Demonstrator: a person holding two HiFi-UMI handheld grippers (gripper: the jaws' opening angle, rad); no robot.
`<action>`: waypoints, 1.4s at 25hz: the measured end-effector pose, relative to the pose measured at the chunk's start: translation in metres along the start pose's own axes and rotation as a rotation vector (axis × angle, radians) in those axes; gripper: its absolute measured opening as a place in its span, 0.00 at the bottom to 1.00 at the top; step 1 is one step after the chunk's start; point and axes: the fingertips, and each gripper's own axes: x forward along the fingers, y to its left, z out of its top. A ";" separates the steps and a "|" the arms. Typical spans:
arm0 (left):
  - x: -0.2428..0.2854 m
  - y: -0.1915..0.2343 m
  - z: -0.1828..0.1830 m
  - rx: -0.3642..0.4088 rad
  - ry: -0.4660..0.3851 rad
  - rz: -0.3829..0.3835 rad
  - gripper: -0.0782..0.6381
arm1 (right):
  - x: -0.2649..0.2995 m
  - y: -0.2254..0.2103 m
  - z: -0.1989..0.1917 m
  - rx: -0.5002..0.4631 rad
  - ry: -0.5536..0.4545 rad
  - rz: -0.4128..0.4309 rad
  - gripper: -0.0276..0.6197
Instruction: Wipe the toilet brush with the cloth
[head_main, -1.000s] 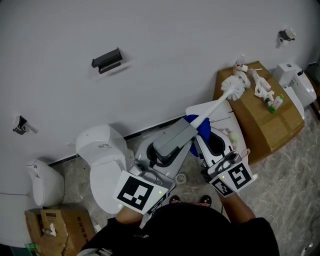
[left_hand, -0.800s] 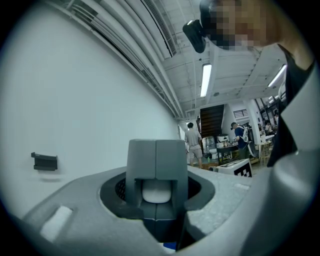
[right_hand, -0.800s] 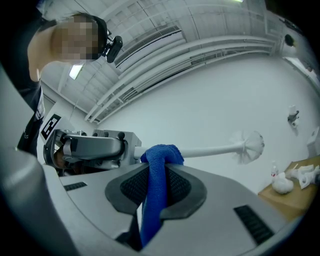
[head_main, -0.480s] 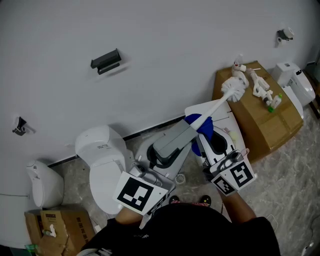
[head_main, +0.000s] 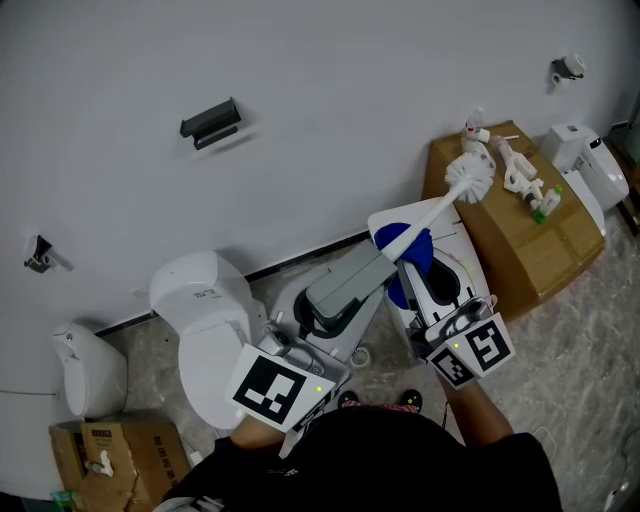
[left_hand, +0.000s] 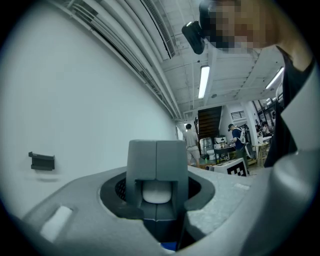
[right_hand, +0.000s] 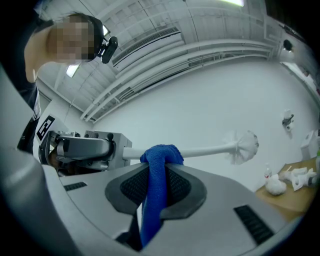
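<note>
The white toilet brush is held level in the air, with its bristle head (head_main: 468, 178) over the cardboard box and its handle (head_main: 430, 212) running down-left. My left gripper (head_main: 380, 263) is shut on the handle's end, seen as a white stub (left_hand: 156, 192) between the grey pads. My right gripper (head_main: 408, 270) is shut on a blue cloth (head_main: 412, 248), which is draped over the handle just past the left jaws. In the right gripper view the cloth (right_hand: 155, 190) hangs down between the pads, and the handle (right_hand: 205, 149) leads on to the brush head (right_hand: 245, 145).
A white toilet (head_main: 205, 305) stands at the left, a smaller white fixture (head_main: 88, 365) beside it. A cardboard box (head_main: 525, 240) with white parts lies at the right, another toilet (head_main: 590, 165) behind it. A small box (head_main: 110, 445) sits at the lower left. People stand far off (left_hand: 190, 140).
My right gripper and the blue cloth have shifted slightly along the handle toward the brush head. The left gripper and the brush have stayed put.
</note>
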 end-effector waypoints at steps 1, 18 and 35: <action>0.000 -0.001 0.000 0.002 0.000 -0.004 0.34 | -0.001 -0.001 0.000 0.000 0.000 -0.005 0.14; 0.004 -0.014 0.000 -0.011 -0.020 -0.065 0.34 | -0.018 -0.026 0.009 -0.003 -0.023 -0.080 0.14; 0.000 -0.017 -0.001 -0.003 -0.015 -0.086 0.34 | -0.023 -0.048 0.014 -0.010 -0.028 -0.133 0.14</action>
